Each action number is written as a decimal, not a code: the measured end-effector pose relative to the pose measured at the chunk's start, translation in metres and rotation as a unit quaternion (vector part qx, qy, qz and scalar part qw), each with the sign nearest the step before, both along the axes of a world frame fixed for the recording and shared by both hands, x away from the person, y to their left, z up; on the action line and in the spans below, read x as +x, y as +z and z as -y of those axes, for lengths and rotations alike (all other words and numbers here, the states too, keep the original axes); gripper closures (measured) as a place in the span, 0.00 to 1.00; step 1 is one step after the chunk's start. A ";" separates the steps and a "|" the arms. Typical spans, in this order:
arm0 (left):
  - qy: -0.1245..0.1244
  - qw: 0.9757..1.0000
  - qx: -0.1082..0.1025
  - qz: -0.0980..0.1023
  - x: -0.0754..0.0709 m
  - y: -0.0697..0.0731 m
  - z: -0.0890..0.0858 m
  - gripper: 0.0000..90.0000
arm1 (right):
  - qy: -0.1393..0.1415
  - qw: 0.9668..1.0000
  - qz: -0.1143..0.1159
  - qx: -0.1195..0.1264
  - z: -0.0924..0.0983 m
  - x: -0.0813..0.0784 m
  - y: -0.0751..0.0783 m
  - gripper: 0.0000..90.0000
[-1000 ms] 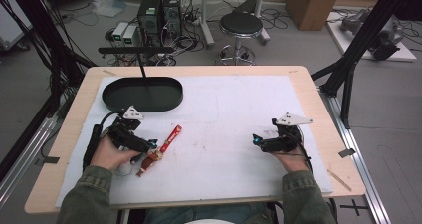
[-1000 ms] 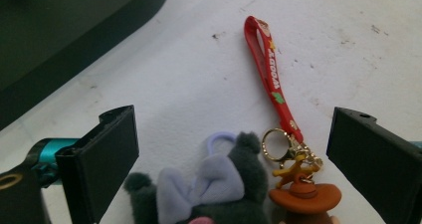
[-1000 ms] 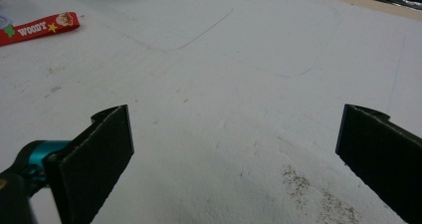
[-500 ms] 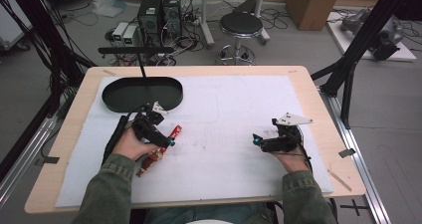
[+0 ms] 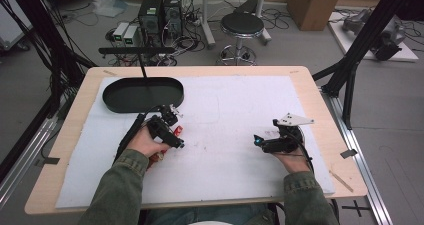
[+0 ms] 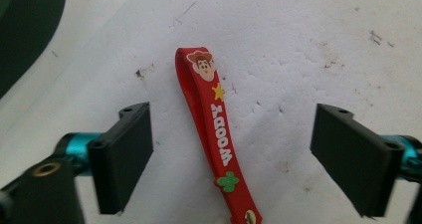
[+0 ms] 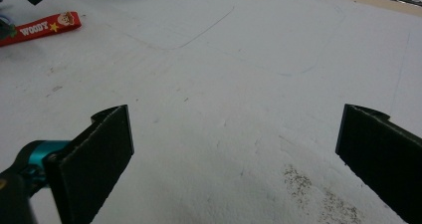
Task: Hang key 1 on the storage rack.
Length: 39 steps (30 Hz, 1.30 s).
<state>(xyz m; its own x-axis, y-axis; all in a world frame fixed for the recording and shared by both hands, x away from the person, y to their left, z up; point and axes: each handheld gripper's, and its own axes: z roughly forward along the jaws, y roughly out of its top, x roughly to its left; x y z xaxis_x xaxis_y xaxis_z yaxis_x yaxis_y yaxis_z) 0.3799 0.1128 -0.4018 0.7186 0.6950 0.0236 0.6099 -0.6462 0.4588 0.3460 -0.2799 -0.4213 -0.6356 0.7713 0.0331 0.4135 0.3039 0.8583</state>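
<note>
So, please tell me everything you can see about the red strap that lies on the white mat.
The red strap is a narrow flat band, rubbery in look, folded into a loop at its far end. It bears a cartoon cowboy face, a yellow star, white letters reading WOODY, and a green clover. It lies flat on the white mat, near the dark oval tray. The left gripper has been closing around it, but its jaws stand apart on either side without touching it.

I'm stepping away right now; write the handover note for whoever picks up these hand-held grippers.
Left hand-held gripper: jaws just been closing, pads not yet touching the red Woody strap that lies flat between them.
Right hand-held gripper: open, nothing between its jaws, over the white mat.
Black oval tray: beyond the strap, nothing in it.
Done: left lined up.
Left: grip and lift the strap; probably tray it.
</note>
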 end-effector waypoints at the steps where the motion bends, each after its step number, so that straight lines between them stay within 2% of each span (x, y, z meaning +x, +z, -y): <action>1: 0.001 1.000 0.001 -0.005 0.001 0.000 0.001 0.23 | 0.000 1.000 0.000 0.000 0.000 0.000 0.000 0.01; 3: 0.002 1.000 0.006 -0.008 0.004 0.001 0.004 0.31 | 0.000 1.000 0.005 0.002 0.001 0.001 0.000 0.01; 4: 0.002 1.000 0.006 -0.005 0.005 0.001 0.005 0.31 | 0.000 1.000 0.005 0.002 0.001 0.001 0.000 0.01; 8: -0.003 1.000 0.013 -0.006 0.007 0.001 0.009 0.43 | -0.002 1.000 0.003 0.004 0.001 0.000 0.000 0.01; 13: -0.003 1.000 0.013 -0.014 0.008 0.000 0.008 0.45 | -0.001 1.000 0.004 0.005 0.002 0.000 0.001 0.01; 14: -0.003 1.000 0.011 -0.013 0.008 -0.001 0.008 0.50 | -0.001 1.000 0.004 0.005 0.002 0.000 0.001 0.01; 17: 0.004 1.000 0.019 -0.017 0.010 -0.004 0.007 0.50 | -0.001 1.000 0.004 0.004 0.002 0.000 0.001 0.01; 22: 0.001 0.999 0.032 -0.027 0.013 -0.009 0.008 0.51 | -0.001 1.000 0.004 0.004 0.002 0.001 0.000 0.01; 26: 0.007 0.999 0.045 -0.023 0.014 -0.012 0.009 0.62 | 0.002 1.000 0.002 0.003 0.001 0.001 0.000 0.01; 27: 0.009 0.999 0.040 -0.027 0.015 -0.012 0.008 0.66 | 0.003 1.000 0.001 0.003 0.001 0.000 0.000 0.01; 28: 0.008 0.999 0.034 -0.032 0.015 -0.012 0.008 0.66 | 0.003 1.000 0.001 0.003 0.001 0.000 0.000 0.01; 31: 0.000 0.999 0.022 -0.044 0.016 -0.012 0.007 0.84 | 0.002 1.000 0.002 0.004 0.001 0.000 0.000 0.01; 34: -0.001 0.999 0.010 -0.051 0.018 -0.012 0.003 0.85 | 0.003 1.000 0.003 0.003 0.001 0.000 0.000 0.01; 39: -0.005 0.999 0.012 -0.050 0.017 -0.011 0.003 0.86 | 0.001 1.000 0.004 0.003 0.002 0.001 0.000 0.01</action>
<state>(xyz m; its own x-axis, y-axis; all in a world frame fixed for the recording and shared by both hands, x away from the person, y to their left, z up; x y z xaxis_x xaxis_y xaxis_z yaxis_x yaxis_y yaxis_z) 0.3972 0.1102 -0.4132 0.7244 0.6886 -0.0329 0.6462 -0.6618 0.3801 0.3467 -0.2814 -0.4211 -0.6377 0.7696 0.0328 0.4060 0.2996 0.8633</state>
